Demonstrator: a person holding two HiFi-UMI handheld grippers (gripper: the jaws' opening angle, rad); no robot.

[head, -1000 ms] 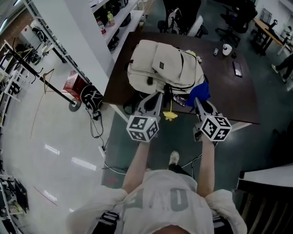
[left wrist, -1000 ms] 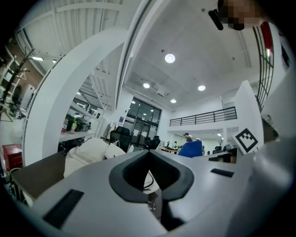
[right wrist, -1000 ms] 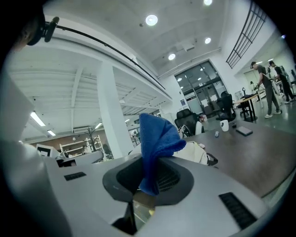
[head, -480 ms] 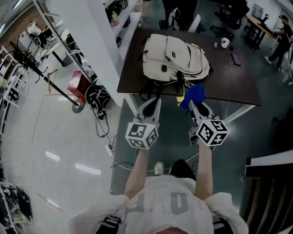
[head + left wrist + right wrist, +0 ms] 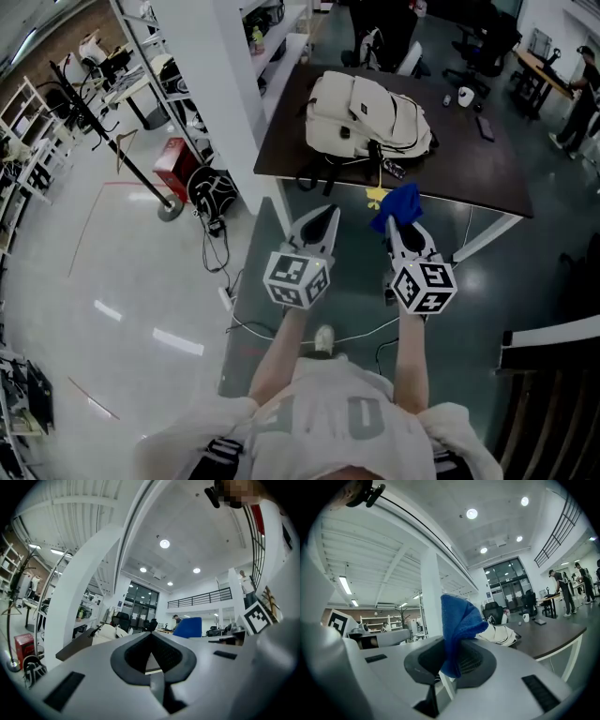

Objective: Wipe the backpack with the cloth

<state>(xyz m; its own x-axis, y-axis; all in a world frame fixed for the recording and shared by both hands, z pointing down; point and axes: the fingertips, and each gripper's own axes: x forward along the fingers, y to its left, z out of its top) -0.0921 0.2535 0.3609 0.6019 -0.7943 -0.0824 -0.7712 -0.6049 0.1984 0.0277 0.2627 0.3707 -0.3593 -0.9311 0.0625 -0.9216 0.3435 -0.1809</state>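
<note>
One cloth [image 5: 400,201] — in right gripper [image 5: 401,230].

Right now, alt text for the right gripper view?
The right gripper is shut on a crumpled blue cloth that sticks up between its grey jaws. Beyond, a cream fabric backpack lies on a dark brown table, clear of the cloth.

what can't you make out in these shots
Underside of the backpack: head view, it lies against the table.
The small things at the table's far end: head view, too small.
Lower end of the cloth: right gripper view, pinched inside the right gripper.
Most of the backpack: left gripper view, behind the left gripper.
</note>
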